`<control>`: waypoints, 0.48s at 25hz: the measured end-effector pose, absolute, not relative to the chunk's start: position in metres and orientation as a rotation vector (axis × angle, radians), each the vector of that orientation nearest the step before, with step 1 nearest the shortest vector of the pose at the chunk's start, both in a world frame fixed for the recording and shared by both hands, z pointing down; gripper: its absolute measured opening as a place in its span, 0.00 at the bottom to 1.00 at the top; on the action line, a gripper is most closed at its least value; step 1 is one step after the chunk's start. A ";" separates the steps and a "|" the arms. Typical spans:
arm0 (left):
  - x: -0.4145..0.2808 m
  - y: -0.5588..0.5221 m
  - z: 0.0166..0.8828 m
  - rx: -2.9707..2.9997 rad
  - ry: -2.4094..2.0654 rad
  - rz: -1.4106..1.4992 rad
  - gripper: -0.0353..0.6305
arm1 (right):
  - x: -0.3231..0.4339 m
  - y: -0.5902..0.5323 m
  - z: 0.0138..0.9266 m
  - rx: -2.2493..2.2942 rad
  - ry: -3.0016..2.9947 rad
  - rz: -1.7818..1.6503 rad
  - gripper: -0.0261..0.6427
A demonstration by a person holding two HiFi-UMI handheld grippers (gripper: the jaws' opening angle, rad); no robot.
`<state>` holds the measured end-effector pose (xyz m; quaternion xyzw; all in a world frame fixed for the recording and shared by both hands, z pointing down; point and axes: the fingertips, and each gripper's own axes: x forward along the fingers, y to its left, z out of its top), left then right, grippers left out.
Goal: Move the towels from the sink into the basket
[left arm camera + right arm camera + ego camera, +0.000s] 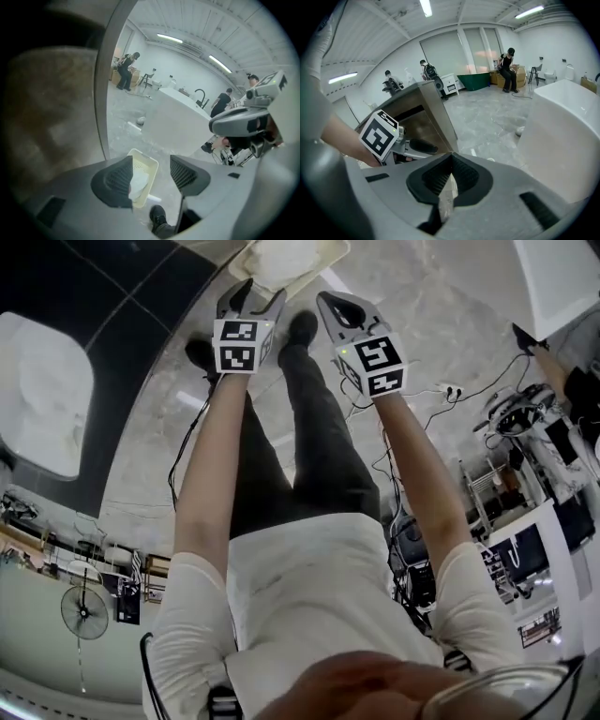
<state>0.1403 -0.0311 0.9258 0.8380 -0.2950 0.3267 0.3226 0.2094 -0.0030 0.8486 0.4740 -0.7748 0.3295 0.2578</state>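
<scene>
The left gripper (257, 294) is shown with jaws apart and empty, the right gripper (330, 304) with jaws pressed together; the basket (150, 174) below is surrounded by open floor (441, 315).

White shirt (309, 587), black trousers (314, 456), black shoes (302, 326), grey left tongs (262, 292), grey right tongs (328, 302), marker cubes (236, 345)

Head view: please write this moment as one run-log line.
left tongs: open, empty | right tongs: shut | both held above floor | basket: on floor, white towel inside
</scene>
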 end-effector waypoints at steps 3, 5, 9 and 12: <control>0.130 -0.028 0.869 2.194 -0.788 0.822 0.37 | 0.190 -0.003 0.799 1.280 -2.121 0.869 0.03; 0.124 -0.030 0.824 2.197 -0.806 0.784 0.31 | 0.180 -0.004 0.762 1.274 -2.134 0.837 0.03; 0.111 -0.034 0.735 2.252 -0.833 0.705 0.23 | 0.160 -0.004 0.683 1.276 -2.171 0.772 0.03; 0.090 -0.041 0.676 2.277 -0.868 0.662 0.20 | 0.142 -0.008 0.631 1.273 -2.203 0.718 0.03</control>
